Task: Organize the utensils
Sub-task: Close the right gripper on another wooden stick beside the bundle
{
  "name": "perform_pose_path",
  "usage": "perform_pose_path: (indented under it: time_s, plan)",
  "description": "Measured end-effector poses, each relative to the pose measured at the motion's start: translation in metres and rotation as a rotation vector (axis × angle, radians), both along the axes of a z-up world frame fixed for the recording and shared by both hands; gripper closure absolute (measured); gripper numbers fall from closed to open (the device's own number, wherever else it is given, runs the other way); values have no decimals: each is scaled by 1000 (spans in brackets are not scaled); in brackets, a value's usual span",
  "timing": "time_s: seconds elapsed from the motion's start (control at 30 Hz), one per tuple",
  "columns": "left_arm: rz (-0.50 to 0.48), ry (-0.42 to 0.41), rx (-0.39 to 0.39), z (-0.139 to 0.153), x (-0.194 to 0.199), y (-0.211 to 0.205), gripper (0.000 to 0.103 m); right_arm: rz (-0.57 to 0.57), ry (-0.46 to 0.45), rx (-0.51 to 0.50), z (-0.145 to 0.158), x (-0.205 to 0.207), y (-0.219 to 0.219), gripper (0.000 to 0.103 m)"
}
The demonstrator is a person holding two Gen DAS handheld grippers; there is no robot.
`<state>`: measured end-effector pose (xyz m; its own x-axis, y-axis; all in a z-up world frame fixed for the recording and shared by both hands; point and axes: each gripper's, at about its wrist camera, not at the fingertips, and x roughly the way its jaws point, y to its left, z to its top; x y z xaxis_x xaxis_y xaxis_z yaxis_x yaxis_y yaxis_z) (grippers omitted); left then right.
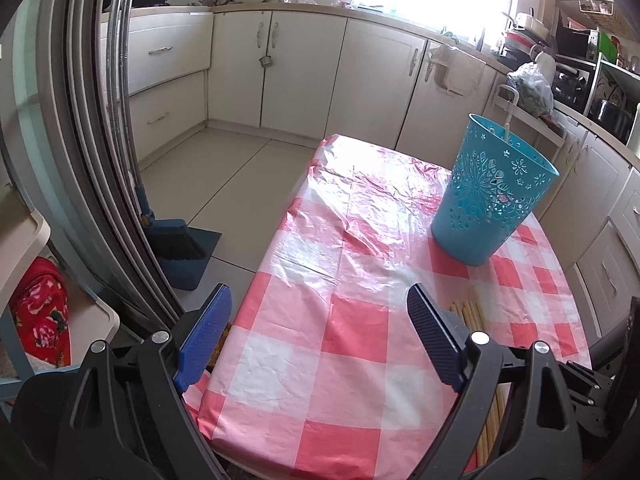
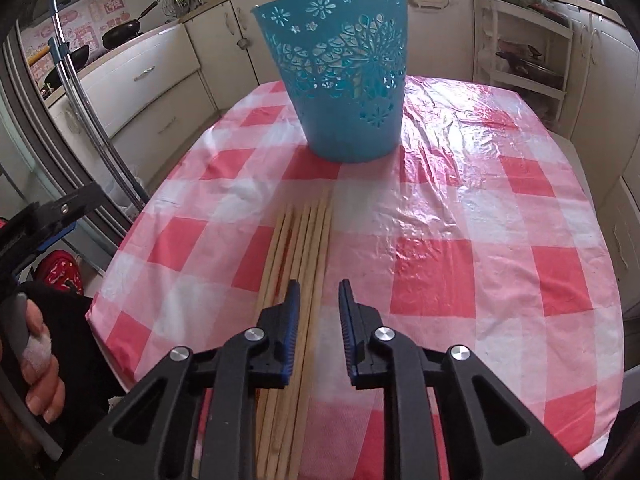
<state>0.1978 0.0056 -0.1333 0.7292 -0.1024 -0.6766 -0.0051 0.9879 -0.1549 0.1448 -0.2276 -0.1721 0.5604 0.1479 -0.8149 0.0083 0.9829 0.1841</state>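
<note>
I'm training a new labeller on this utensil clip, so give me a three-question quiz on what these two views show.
1. True or false: the blue basket lies tipped on its side.
2. Multiple choice: the wooden chopsticks lie A) inside the basket, B) flat on the checked tablecloth, C) on the floor.
3. Short answer: which gripper has its jaws spread wide over the near end of the table with nothing between them?

Key
1. False; it stands upright on the cloth.
2. B; they lie in a row pointing toward the basket, with the right gripper above their near ends.
3. The left gripper.
</note>
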Motion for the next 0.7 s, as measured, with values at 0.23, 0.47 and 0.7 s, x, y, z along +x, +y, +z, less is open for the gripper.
perform_pose_path:
  time_s: [0.23,0.47,0.7]
  plan:
    - [-1,29,-13,-7,7,-1,18,19,25,-15,-10,15,3,87]
    - [-19,42,-1,-11,9,-8,18,11,15,46,-7,13,-7,90]
    - [-26,47,10,-13,8,-11,18,-12,19,11,-3,25,-8,90]
